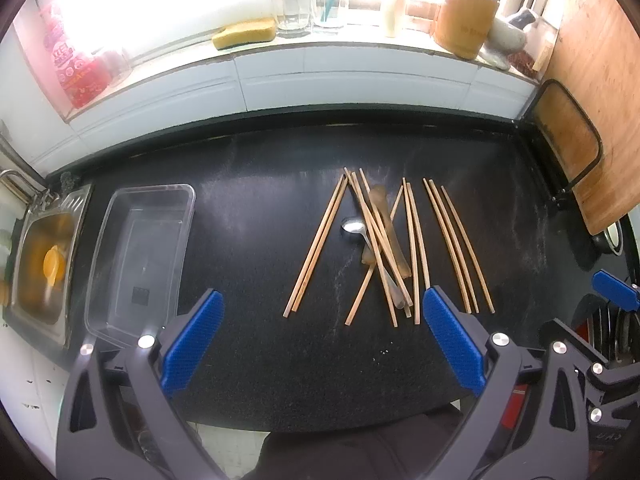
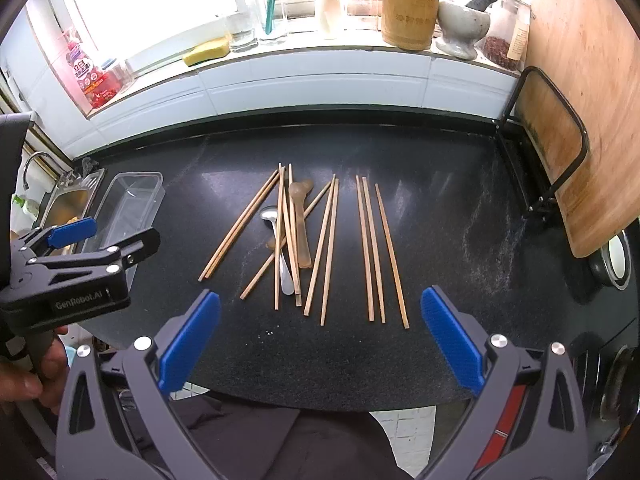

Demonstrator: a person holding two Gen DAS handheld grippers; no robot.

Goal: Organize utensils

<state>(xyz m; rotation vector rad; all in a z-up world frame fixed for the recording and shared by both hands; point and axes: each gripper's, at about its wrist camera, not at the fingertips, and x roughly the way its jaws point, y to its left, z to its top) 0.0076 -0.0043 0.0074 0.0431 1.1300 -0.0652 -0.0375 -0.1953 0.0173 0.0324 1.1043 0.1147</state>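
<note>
Chopsticks (image 2: 370, 248) scattered mid-countertop (image 2: 460, 240), several crossing over metal spoon (image 2: 276, 236) and brownish spoon (image 2: 302, 228); spoon handles partly hidden beneath. Clear plastic container (image 1: 140, 256) at left beside sink (image 1: 44, 256), empty, well apart from pile. Left gripper (image 1: 322, 312) spread wide, holding nothing. Right gripper (image 2: 320, 310) likewise wide open and empty. Window-ledge items washed out by glare in left view.
</note>
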